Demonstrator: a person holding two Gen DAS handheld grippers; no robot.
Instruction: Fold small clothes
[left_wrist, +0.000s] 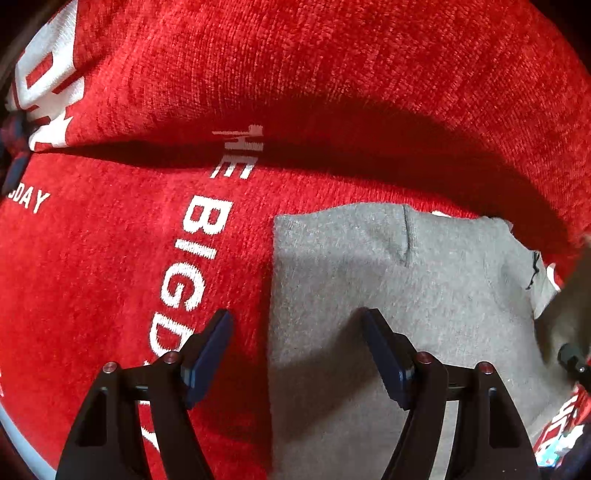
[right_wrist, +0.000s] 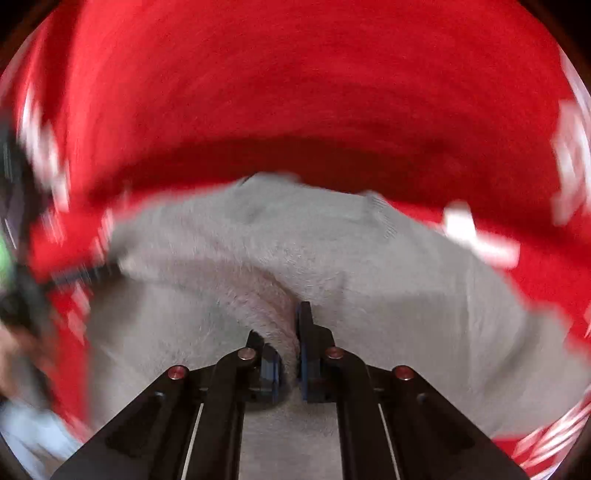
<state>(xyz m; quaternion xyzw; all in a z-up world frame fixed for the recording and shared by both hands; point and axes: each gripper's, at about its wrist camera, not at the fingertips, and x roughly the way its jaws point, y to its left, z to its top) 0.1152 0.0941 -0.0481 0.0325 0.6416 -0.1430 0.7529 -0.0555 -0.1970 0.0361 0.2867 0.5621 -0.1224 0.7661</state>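
A small grey fleece garment (left_wrist: 406, 295) lies on a red blanket (left_wrist: 258, 74) with white lettering. My left gripper (left_wrist: 297, 321) is open and empty, its fingers straddling the garment's left edge just above the cloth. In the right wrist view, which is motion-blurred, my right gripper (right_wrist: 286, 328) is shut on a raised fold of the grey garment (right_wrist: 258, 240); the pinched cloth bunches up between the pads.
The red blanket (right_wrist: 295, 92) covers the whole surface and rises into a fold behind the garment. A white tag or patch (right_wrist: 476, 232) shows at the garment's right. A dark object (right_wrist: 14, 221) sits at the far left edge, blurred.
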